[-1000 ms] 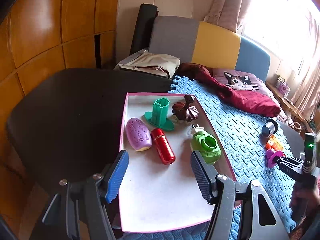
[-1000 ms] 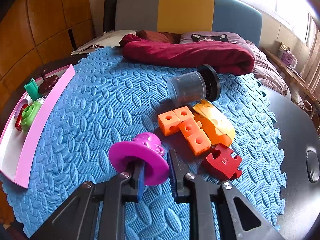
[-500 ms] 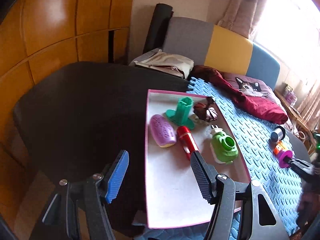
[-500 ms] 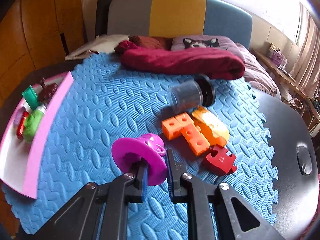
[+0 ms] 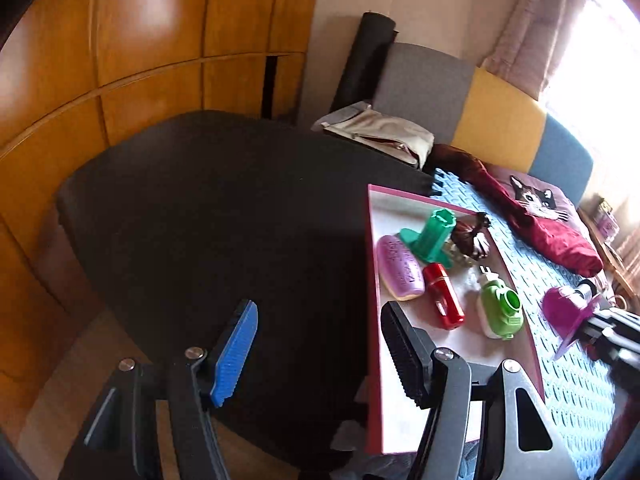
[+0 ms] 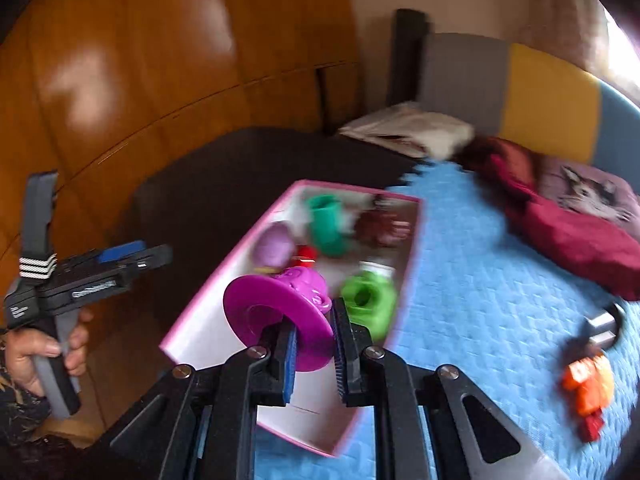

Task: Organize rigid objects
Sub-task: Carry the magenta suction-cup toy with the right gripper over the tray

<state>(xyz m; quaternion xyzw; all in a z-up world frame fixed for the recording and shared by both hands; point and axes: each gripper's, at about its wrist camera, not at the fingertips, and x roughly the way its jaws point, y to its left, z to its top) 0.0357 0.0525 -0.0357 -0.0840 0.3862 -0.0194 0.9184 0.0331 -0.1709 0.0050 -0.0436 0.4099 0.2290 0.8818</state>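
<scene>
The right gripper (image 6: 314, 350) is clamped on the rim of the magenta toy (image 6: 280, 312), and it has carried the toy off the blue mat (image 6: 492, 320), where it was a second ago beside the orange blocks (image 6: 588, 380), to a point above the near end of the pink tray (image 6: 192, 312); the toy is airborne, tilted, not touching the tray floor; the view is blurred, consistent with fast travel. The left gripper (image 5: 316, 354) hangs half open with nothing between its pads, and has drifted off the tray toward the dark table (image 5: 208, 208); the left view shows the toy (image 5: 568, 312) arriving at the tray's right side. The tray already holds a green stand (image 5: 430, 236), a purple case (image 5: 400, 268), a red tube (image 5: 444, 296), a green plug (image 5: 500, 310) and a dark brown piece (image 5: 472, 234); free floor remains at the near end. Judgement: transfer is nearly complete; placement and release remain; the toy should go down on the free floor clear of the green plug, which lies just beside the approach path; the blocks, a red piece (image 6: 590, 426) and a cylinder (image 6: 604, 324) are still unsorted on the mat.
</scene>
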